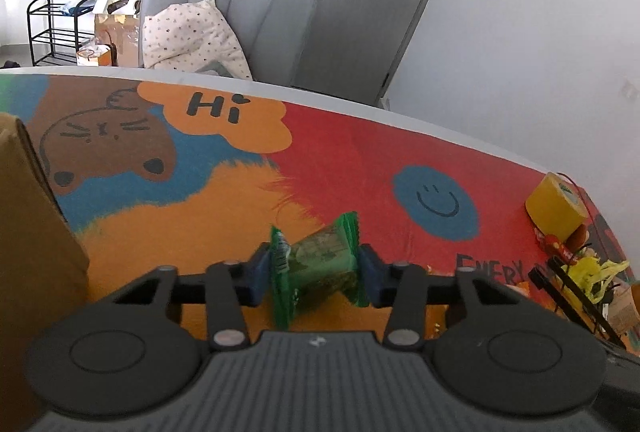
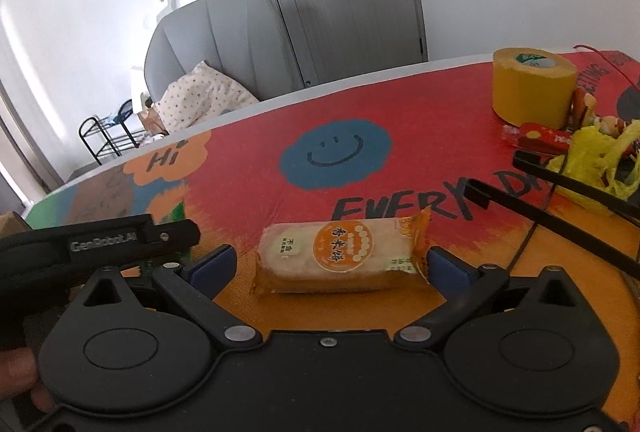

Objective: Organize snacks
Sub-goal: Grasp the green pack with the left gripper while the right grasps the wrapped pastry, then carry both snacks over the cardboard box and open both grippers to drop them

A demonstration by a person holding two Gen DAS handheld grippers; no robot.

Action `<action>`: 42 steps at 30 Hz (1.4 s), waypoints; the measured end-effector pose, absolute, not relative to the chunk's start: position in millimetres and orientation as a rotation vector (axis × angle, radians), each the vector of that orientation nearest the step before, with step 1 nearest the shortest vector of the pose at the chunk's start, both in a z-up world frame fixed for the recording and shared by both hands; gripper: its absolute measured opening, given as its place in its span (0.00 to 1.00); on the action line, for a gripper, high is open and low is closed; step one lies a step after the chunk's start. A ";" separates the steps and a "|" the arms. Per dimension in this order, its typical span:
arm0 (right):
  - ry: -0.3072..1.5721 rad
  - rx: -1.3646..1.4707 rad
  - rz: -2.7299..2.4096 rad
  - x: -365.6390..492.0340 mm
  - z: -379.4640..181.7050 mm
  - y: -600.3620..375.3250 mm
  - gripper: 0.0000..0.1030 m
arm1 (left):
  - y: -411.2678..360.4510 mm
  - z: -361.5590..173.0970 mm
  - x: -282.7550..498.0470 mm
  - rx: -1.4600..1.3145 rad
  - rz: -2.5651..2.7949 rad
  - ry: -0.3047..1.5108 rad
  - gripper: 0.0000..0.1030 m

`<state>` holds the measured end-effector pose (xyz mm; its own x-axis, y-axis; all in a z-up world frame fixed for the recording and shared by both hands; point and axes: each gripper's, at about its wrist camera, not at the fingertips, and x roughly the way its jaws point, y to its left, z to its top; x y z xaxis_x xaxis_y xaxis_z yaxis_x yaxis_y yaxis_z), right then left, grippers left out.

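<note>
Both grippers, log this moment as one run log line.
left gripper: jaws shut on green snack packet | right gripper: jaws open around orange snack packet, not touching | both packets on mat

The left gripper (image 1: 314,272) fills the lower half of its own view, pointing forward and downward, its blue pads (image 1: 256,274) drawn in close and pressing on a green snack packet (image 1: 316,264) from either side. The right gripper (image 2: 330,264) sits low in its view with the blue pads (image 2: 212,266) spread wide — an orange snack packet (image 2: 340,256) lies between them, unpinched. At the left edge of the right view, the left gripper's black body reaches in.
</note>
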<state>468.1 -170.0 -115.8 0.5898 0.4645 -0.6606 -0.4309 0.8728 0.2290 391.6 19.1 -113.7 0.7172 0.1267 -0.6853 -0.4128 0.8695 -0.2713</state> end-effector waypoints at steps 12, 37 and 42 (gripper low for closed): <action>0.736 -0.062 0.479 463.0 -117.2 -154.5 0.77 | 25.3 -108.4 373.7 -0.450 0.315 0.714 0.40; 0.670 0.016 0.509 374.5 -57.0 -197.2 0.75 | 5.2 -55.5 293.6 -0.393 0.181 0.668 0.40; 0.647 0.012 0.513 360.1 -48.7 -201.9 0.75 | 2.2 -48.1 278.6 -0.387 0.165 0.657 0.40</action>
